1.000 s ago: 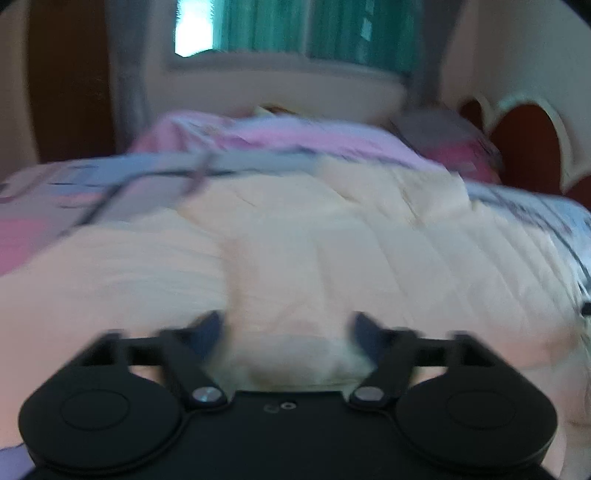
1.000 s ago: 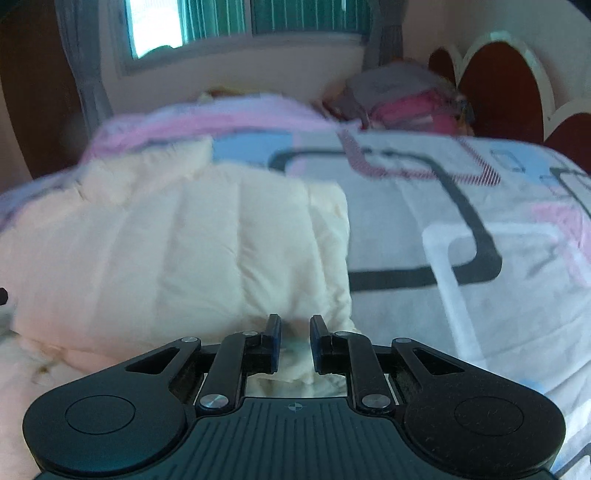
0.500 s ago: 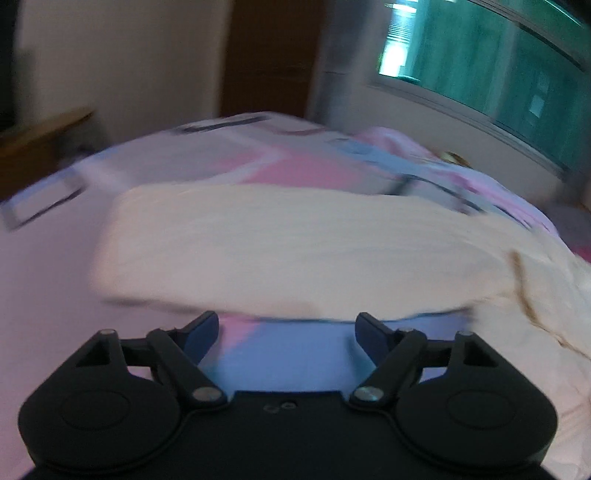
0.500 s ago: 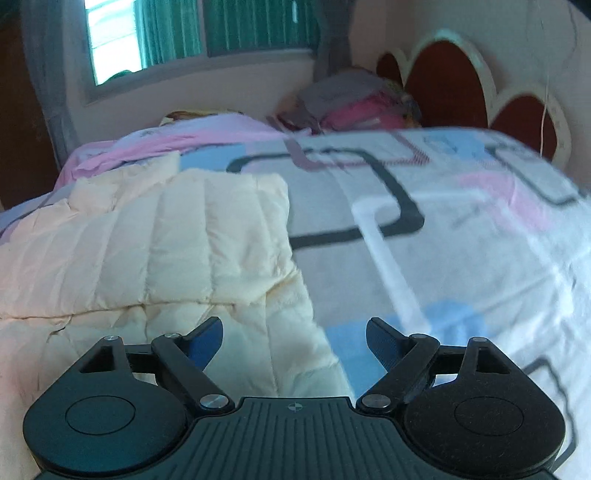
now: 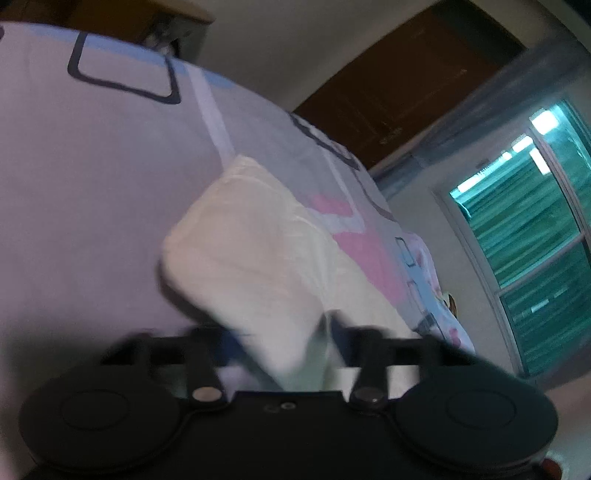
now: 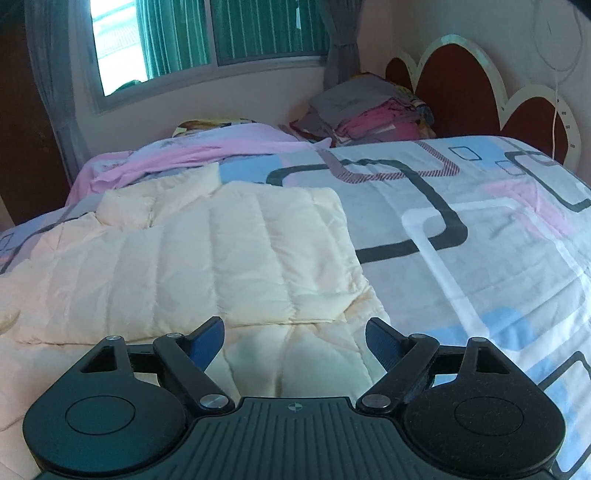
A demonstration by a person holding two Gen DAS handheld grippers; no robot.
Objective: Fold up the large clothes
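On the bed [image 6: 480, 229], across its patterned sheet of grey, pink and pale-blue rectangles, lies the cream quilted jacket [image 6: 207, 266]. Puffy, stitched in long parallel channels, faintly creased. From my right wrist view the collar stands up at the far end, toward the window [image 6: 207, 33]; one panel is folded over the body, its straight edge running along the jacket's right side, and a lower layer spreads out beneath it toward me.

My right hand-held gripper [image 6: 294, 341] hovers above the near hem with its jaws spread wide, nothing between them. Blue pads visible on both fingers.

My left hand-held gripper [image 5: 280, 347] is blurred and the view is tilted hard. A cream sleeve-like length of the jacket [image 5: 243, 254] runs from the sheet straight down into the jaws, which have closed tight on its near end. The fabric looks soft and rounded at the far tip, bunched where it meets the fingers.

Beyond the jacket: a crumpled pink-and-lilac blanket [image 6: 192, 155] near the window, a stack of folded clothes [image 6: 369, 114] against the scalloped headboard [image 6: 465, 81], grey curtains [image 6: 48, 74] beside green blinds.
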